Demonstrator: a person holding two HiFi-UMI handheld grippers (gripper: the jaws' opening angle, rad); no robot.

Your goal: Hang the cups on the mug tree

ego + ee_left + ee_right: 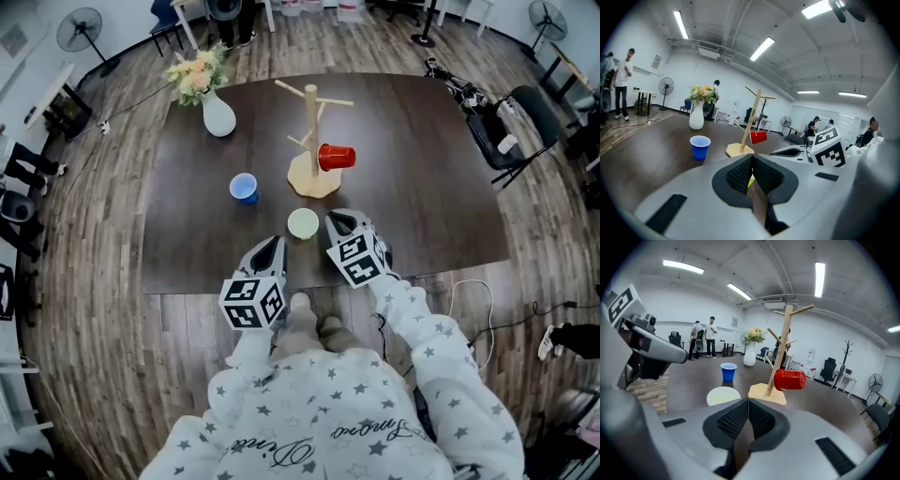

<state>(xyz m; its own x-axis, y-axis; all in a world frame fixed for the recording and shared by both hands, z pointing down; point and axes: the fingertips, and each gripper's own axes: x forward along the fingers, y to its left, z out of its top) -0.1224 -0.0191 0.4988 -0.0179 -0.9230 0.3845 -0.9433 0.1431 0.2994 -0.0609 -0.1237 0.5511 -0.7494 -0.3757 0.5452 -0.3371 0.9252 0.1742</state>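
Note:
A wooden mug tree (312, 122) stands mid-table with a red cup (336, 157) hanging sideways on a low peg. A blue cup (243, 187) stands upright to its left. A pale yellow cup (303, 223) sits near the front edge, between my two grippers. My left gripper (272, 246) is just left of it and shut with nothing held; its own view (751, 159) shows the pads meeting. My right gripper (339, 221) is just right of the pale cup, also shut and empty (748, 404). The right gripper view shows the pale cup (723, 395), blue cup (728, 372) and red cup (789, 379) ahead.
A white vase with flowers (217, 114) stands at the back left of the dark table (422, 187). Chairs, fans and cables lie on the wooden floor around it. People stand far off in the room.

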